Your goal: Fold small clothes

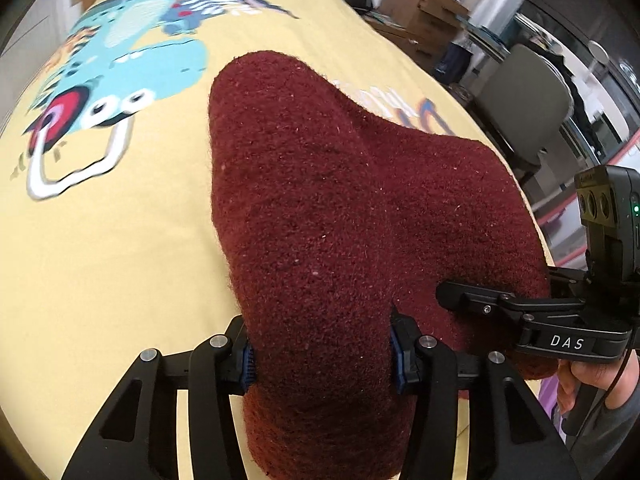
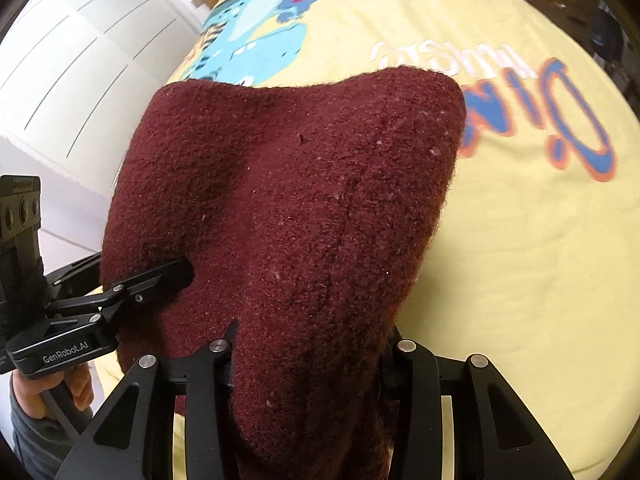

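yellow cartoon-print sheet (image 1: 120, 260), grey chair (image 1: 524, 96), cardboard boxes (image 1: 424, 4).

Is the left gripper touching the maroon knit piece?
Touching. The left wrist view shows the left gripper with both fingers pressed against the maroon knit piece bunched between them.

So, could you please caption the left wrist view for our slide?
Both tongs, left and right, grip a maroon knit garment above a yellow printed sheet.

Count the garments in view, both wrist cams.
1: a maroon knit garment, draped over the yellow printed cloth, gripped by the left gripper and right gripper. Others may be hidden beneath.
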